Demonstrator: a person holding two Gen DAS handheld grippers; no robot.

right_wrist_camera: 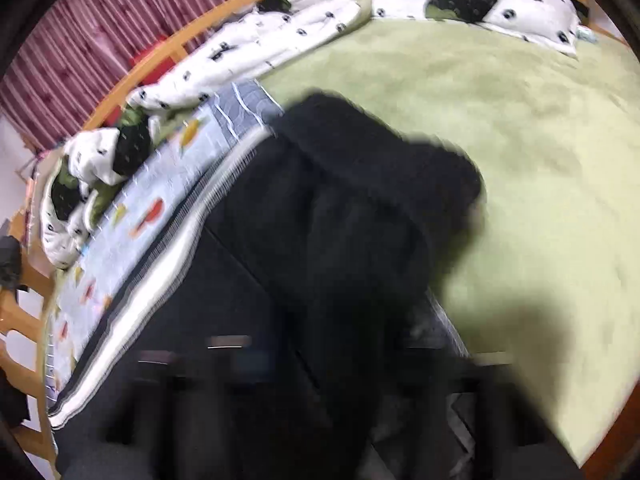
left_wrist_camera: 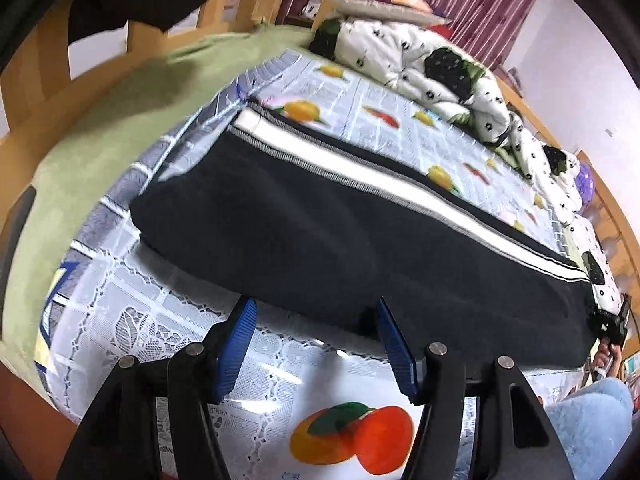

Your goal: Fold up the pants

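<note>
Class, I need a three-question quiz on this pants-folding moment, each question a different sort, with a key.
1. True or false: the left gripper is open, its blue pads clamping no cloth.
2. The white stripe on the dark pants runs along: A) the near edge B) the far edge C) the middle.
3. Fill in: the pants lie on a ____-printed cover.

Key: 1 true; 2 B; 3 fruit.
</note>
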